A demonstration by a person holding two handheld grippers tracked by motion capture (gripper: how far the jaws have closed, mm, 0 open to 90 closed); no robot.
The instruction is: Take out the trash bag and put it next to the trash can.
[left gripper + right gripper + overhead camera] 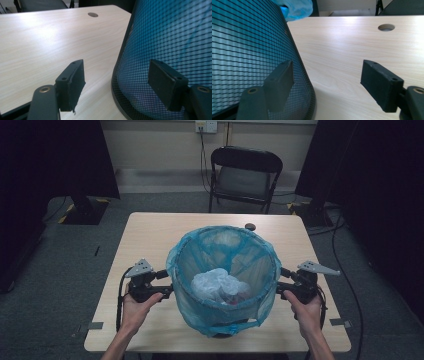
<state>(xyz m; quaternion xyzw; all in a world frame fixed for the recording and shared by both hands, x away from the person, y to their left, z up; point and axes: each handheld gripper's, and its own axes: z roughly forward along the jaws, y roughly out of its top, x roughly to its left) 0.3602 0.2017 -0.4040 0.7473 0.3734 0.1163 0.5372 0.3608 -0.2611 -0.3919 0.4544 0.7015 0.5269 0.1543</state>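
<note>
Wooden tabletop (pixel 150 235) in a dim room — a bin waits in the middle.

A mesh bin (pixel 223 285) with a blue bag (pixel 176 257) stands upright between the two grippers. Left gripper (pixel 167 282) sits just beside its left wall, right gripper (pixel 285 280) just beside its right wall — both about as near. Both sets of fingers (pixel 72 85) are wide apart and hold nothing.

Bin (pixel 225 285) stands on table (pixel 150 235), toward its 6 o'clock edge. Bag (pixel 200 250) lines the bin; crumpled waste (pixel 217 285), possibly plastic, lies inside. Left gripper (pixel 167 282) at the bin's 9 o'clock, right gripper (pixel 282 280) at 3. Chair (pixel 245 175) beyond the table, 12 o'clock.
</note>
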